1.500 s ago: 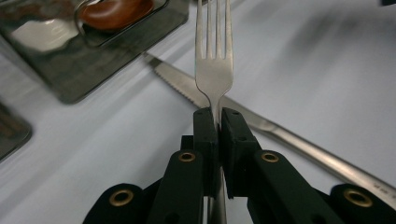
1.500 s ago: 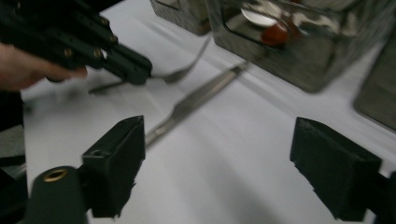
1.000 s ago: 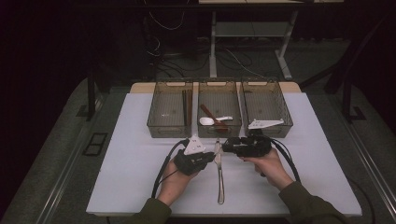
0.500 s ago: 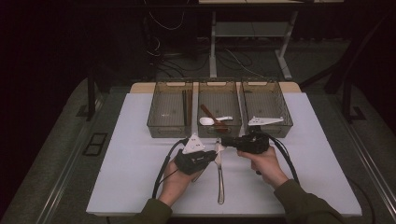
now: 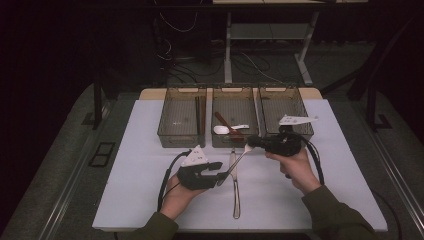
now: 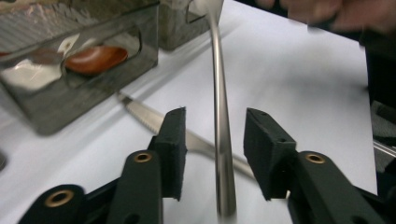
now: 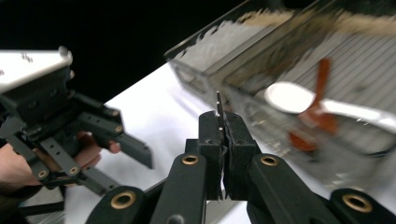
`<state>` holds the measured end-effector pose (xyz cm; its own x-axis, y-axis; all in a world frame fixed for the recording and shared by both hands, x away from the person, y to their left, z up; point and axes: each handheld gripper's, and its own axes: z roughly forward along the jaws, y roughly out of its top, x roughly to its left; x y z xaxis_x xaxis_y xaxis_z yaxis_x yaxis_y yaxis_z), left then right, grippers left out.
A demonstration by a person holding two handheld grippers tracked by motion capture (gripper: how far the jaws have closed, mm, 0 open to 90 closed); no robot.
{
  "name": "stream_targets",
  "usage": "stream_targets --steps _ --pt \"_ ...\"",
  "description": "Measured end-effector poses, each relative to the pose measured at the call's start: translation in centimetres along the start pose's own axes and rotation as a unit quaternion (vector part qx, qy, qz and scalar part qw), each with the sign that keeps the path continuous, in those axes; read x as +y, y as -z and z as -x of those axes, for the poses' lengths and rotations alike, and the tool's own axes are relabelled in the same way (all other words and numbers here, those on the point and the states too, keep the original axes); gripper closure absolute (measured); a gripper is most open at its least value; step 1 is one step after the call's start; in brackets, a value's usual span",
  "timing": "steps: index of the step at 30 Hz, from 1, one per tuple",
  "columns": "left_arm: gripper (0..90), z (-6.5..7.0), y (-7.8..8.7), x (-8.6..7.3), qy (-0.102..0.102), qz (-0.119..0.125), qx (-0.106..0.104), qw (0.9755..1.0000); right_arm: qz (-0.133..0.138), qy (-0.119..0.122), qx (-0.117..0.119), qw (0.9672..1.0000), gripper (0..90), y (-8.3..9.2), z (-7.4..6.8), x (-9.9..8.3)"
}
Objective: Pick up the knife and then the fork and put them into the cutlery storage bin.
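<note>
The left gripper has just let go of the shiny metal fork; the right gripper, at two o'clock, squeezes its head, probably to drop it in a bin.

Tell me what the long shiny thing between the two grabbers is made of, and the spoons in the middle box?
The utensil looks like polished metal, probably steel: it is silvery and mirrors the light. In the middle bin, the white spoon seems glazed ceramic or plastic, smooth and glossy. The brown spoon may be lacquered wood or plastic; its shine leaves that open.
</note>
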<state>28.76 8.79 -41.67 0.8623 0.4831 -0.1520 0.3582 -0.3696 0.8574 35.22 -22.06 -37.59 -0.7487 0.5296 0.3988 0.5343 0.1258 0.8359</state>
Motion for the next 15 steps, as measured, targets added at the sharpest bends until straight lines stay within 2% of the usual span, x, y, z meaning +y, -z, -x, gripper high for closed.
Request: stream_targets --steps 8,15 --pt "42.5 -1.1 2.2 -1.6 0.002 -0.005 0.011 0.9999 0.021 0.019 -0.050 0.9983 87.1 3.5 1.4 2.9" --pt "35.3 -1.7 3.9 -3.1 0.011 -0.010 0.022 0.9996 0.028 0.019 -0.093 0.9951 87.1 6.3 3.1 5.2"
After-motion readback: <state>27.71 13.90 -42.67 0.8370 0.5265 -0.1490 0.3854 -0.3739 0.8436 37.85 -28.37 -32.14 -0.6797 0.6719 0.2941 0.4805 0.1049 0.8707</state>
